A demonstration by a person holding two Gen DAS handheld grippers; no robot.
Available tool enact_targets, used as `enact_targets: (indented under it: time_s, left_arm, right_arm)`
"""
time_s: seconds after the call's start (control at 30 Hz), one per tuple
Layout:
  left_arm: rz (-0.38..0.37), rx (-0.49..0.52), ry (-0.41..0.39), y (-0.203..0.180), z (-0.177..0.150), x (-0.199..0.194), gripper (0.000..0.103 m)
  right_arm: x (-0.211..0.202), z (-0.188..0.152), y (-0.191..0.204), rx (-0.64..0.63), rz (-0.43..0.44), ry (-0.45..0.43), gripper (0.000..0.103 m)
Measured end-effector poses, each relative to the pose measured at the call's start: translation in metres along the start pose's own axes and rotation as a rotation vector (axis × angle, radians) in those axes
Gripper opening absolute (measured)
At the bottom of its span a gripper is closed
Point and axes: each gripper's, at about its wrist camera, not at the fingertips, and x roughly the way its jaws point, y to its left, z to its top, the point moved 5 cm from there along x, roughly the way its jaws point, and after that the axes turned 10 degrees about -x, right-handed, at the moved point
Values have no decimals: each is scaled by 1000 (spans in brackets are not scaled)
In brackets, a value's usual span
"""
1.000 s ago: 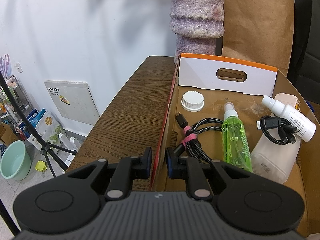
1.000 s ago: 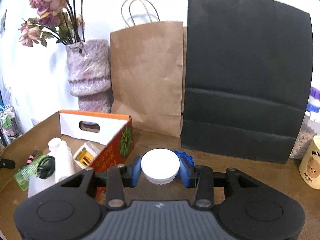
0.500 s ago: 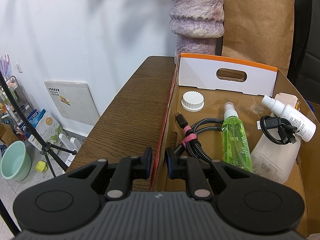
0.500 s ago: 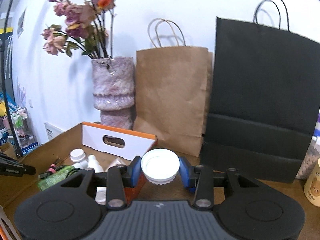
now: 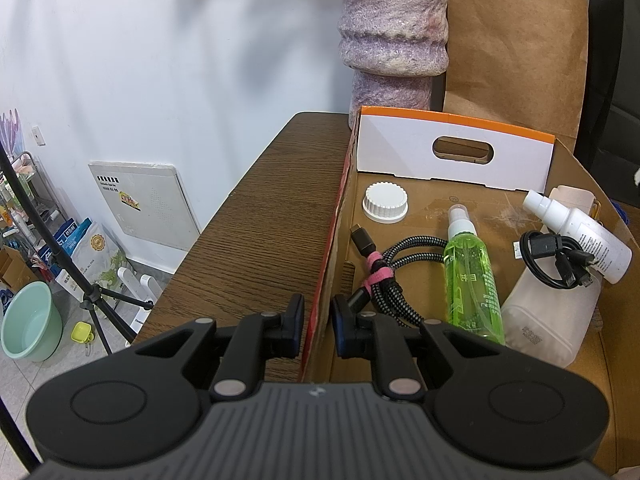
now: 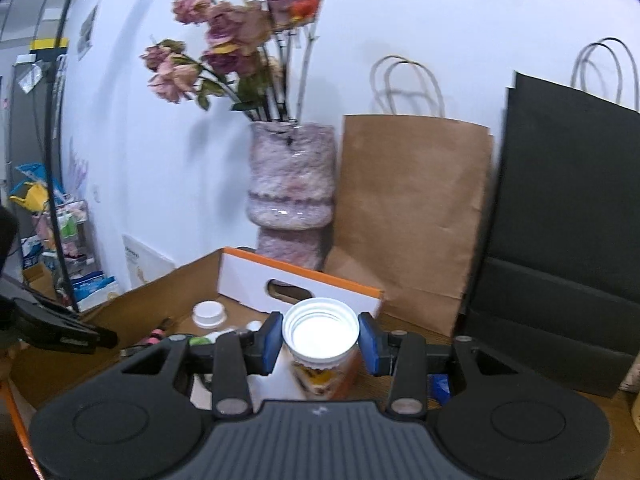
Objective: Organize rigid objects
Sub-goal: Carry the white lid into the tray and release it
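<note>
My left gripper is shut on the left side wall of the open cardboard box and holds it near its front corner. Inside the box lie a white screw cap, a braided cable, a green spray bottle, a white spray bottle, a coiled black cable and a translucent container. My right gripper is shut on a second white cap, hollow side towards the camera. It hangs above the box's right side, in front of the white handle flap.
A purple vase with dried flowers, a brown paper bag and a black paper bag stand behind the box on the wooden table. The table's left edge drops to a floor with a tripod and a green basin.
My right gripper has carried its white cap left and upward to over the box, rolling so the cap's hollow side shows. The left gripper and the box have stayed still.
</note>
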Motion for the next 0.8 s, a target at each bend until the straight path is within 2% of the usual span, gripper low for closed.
enact_targets:
  time_s: [0.43, 0.8]
  left_arm:
    - [0, 0, 0, 0, 0, 0, 16]
    - [1, 2, -2, 0, 0, 0, 16]
  right_arm:
    - [15, 21, 46, -39, 94, -13, 39]
    - [38, 26, 70, -49, 144, 39, 39]
